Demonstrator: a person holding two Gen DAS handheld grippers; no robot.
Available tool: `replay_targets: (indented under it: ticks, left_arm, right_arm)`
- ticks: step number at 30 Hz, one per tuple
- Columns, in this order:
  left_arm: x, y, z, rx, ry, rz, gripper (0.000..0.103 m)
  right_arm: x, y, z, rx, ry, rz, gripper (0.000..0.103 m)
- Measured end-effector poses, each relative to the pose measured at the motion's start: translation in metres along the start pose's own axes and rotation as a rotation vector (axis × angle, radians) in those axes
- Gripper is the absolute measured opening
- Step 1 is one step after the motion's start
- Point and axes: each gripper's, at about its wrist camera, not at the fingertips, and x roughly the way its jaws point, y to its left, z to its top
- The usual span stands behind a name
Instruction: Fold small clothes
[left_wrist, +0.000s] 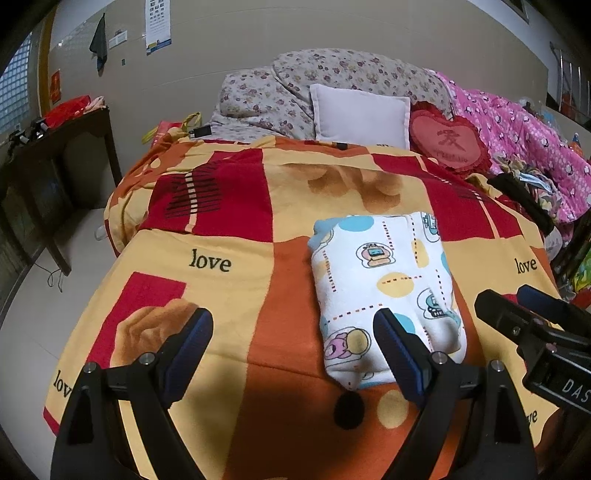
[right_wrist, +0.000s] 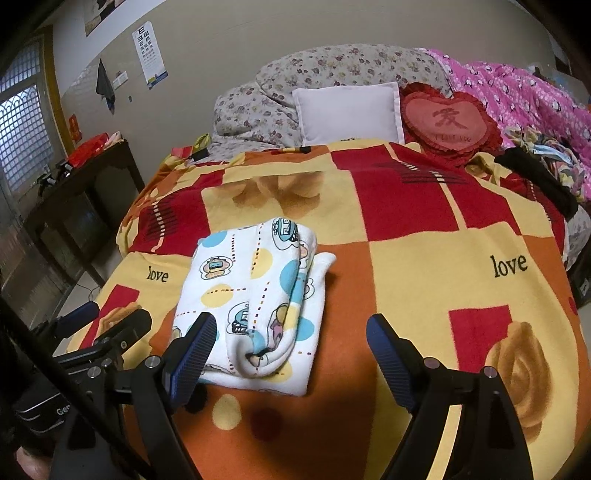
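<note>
A small white garment (left_wrist: 384, 291) with cartoon prints and blue and yellow dots lies folded into a compact rectangle on the orange, red and yellow blanket (left_wrist: 229, 236). It also shows in the right wrist view (right_wrist: 255, 299). My left gripper (left_wrist: 291, 339) is open and empty, hovering just left of the garment's near end, with its right finger over the garment's near edge. My right gripper (right_wrist: 291, 343) is open and empty, just right of the garment's near end. The right gripper shows at the right edge of the left wrist view (left_wrist: 532, 314), and the left gripper at the left of the right wrist view (right_wrist: 107, 317).
A white pillow (left_wrist: 360, 114), a floral quilt (left_wrist: 295, 81), a red heart cushion (left_wrist: 448, 142) and a pink quilt (left_wrist: 517, 125) lie at the bed's far end. A pile of dark clothes (left_wrist: 524, 192) sits at the right. A dark wooden table (left_wrist: 55, 155) stands to the left.
</note>
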Motion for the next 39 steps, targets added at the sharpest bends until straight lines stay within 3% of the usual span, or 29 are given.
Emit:
replay_targets:
  ticks: [31, 39]
  left_arm:
    - [0.0051, -0.0016, -0.0005, 0.002, 0.005, -0.004, 0.088]
    - [0.0018, -0.0067, -0.0007, 0.041, -0.042, -0.008, 0.088]
  right_arm:
    - [0.0055, -0.0022, -0.0019, 0.009, 0.018, 0.021, 0.087]
    - [0.0083, -0.0007, -0.0047, 0.009, 0.027, 0.016, 0.088]
